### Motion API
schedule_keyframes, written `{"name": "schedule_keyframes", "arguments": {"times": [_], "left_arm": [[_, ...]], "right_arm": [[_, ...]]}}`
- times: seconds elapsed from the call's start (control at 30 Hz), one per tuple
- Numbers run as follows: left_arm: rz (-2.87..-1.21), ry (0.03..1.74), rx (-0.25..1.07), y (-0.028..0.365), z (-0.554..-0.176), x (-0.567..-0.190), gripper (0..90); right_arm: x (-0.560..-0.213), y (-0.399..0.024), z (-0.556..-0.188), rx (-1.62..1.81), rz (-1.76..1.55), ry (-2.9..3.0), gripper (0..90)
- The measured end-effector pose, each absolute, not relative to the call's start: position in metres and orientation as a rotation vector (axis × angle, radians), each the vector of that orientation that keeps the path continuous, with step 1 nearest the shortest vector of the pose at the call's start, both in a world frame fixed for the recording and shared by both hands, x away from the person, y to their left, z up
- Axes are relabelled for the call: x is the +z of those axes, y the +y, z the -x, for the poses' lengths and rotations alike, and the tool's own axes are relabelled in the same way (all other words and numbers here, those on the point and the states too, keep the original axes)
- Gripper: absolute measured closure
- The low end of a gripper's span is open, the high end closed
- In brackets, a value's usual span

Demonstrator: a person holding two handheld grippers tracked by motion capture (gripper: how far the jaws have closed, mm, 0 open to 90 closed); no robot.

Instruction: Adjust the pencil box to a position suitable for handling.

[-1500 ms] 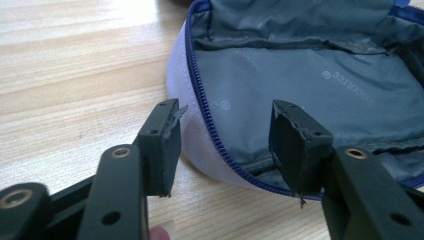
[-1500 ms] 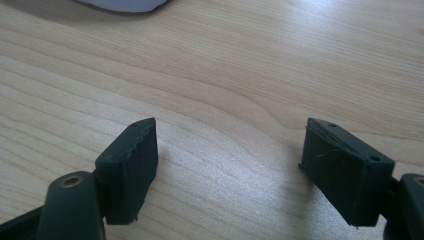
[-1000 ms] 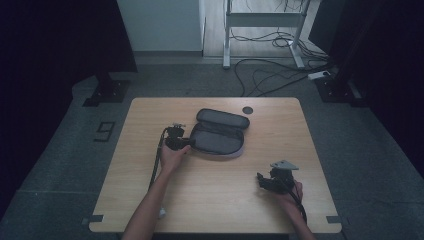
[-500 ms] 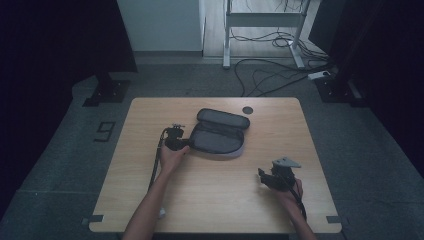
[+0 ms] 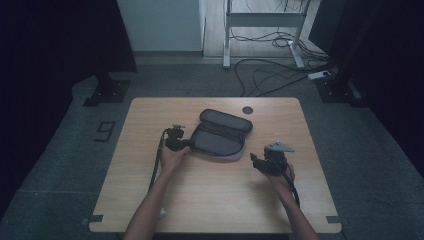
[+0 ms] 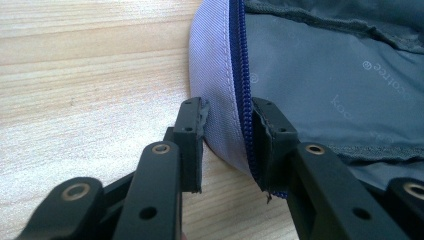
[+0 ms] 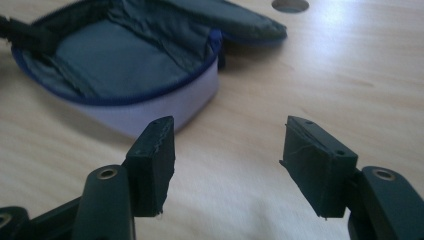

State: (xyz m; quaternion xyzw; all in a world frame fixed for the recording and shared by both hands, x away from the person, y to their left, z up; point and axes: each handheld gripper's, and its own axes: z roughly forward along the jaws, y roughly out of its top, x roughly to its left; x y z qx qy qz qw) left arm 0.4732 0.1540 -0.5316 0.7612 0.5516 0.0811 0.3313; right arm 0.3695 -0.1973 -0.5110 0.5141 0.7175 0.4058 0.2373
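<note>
An open zip case [image 5: 220, 137] lies at the middle of the wooden table [image 5: 210, 200], pale lilac outside with a grey lining and a blue zip. Its lid is folded back toward the far side. My left gripper [image 5: 189, 145] is at the case's left end. In the left gripper view its jaws [image 6: 227, 125] have just been closing and now pinch the case's wall [image 6: 325, 75], one pad outside and one against the zip. My right gripper [image 5: 254, 159] hovers right of the case. In the right gripper view its jaws [image 7: 225, 150] have been closing with nothing between them, the case [image 7: 125, 65] a little ahead.
A dark round spot [image 5: 247, 110] is set in the table beyond the case, also visible in the right gripper view [image 7: 290, 5]. Behind the table, cables [image 5: 270, 75] trail over the floor near a metal desk frame [image 5: 262, 22]. A "9" mark [image 5: 105, 131] is on the floor at left.
My right gripper has lifted and moved away from the front edge, toward the case. The left gripper and the case stay where they were.
</note>
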Motion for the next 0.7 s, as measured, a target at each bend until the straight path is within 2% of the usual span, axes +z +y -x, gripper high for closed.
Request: {"name": "schedule_keyframes", "arguments": {"times": [0.33, 0.7], "left_arm": [[-1.99, 1.442, 0.212, 0.154, -0.474, -0.532, 67.6], [-1.989, 1.444, 0.211, 0.153, -0.475, -0.532, 67.6]], "right_arm": [[-0.514, -0.175, -0.41, 1.124, -1.444, 1.953, 41.2], [-0.522, -0.157, -0.438, 1.081, -1.464, 1.978, 43.9]]}}
